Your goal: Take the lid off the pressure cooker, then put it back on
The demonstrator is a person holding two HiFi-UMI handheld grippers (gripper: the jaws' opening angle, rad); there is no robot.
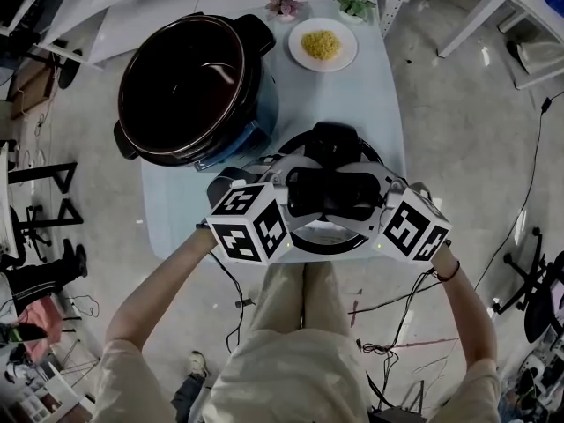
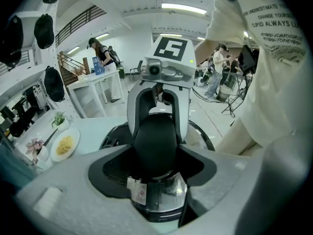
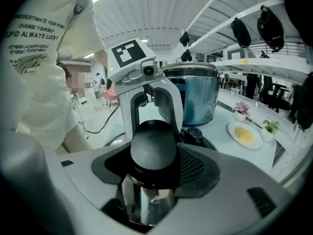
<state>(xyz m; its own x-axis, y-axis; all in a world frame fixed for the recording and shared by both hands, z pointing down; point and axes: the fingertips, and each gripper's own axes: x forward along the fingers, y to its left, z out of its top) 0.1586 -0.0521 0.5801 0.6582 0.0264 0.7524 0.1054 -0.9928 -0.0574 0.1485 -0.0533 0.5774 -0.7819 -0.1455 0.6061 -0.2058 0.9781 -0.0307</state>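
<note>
Gripping the black plastic handle from its two ends, your left gripper and right gripper face each other across it. Each pair of jaws stands wide but is filled by one end of the handle, with the pads pressed against it. The handle belongs to the round silver metal lid, which is directly in front of you at the near edge of the pale blue table. No view shows whether the lid rests on the table or hangs just above it.

Beyond the lid, to your left, the blue-walled pressure cooker with a dark inner pot stands open, and its interior looks empty. At the far end of the table are a white plate of yellow food and two small potted plants.

Judged from this layout, step one, removing the lid, is complete. Step two is not yet done: you have to carry the lid over the open pot and seat it on the rim.
</note>
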